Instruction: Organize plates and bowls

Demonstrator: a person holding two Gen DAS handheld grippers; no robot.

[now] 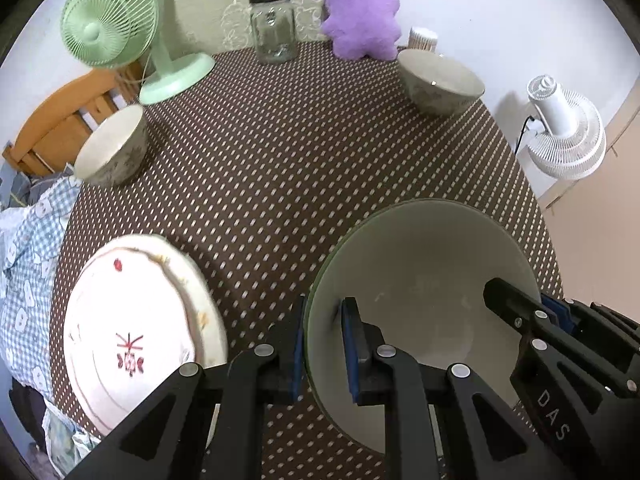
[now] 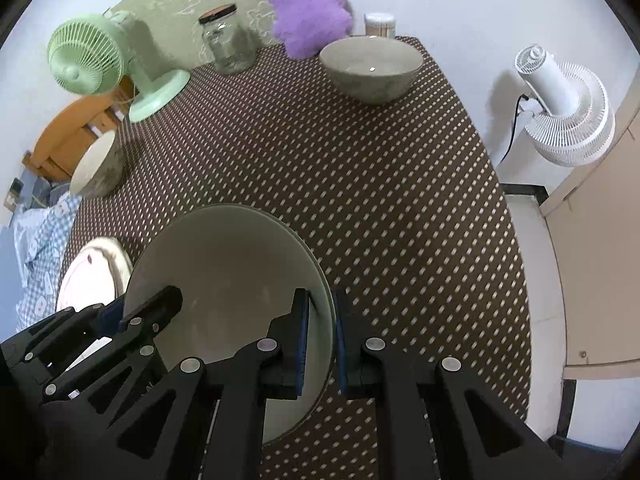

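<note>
Left wrist view: the left gripper (image 1: 322, 354) is clamped on the left rim of the large pale-green ceramic bowl (image 1: 420, 280), above the brown dotted surface (image 1: 280, 160). The white floral plate (image 1: 132, 336) lies just left, nearer this hand.

Right wrist view: the right gripper (image 2: 322, 340) pinches the opposite rim of the bowl (image 2: 228, 264). A grey-green bowl (image 2: 370, 68) stands well apart, ahead.
</note>
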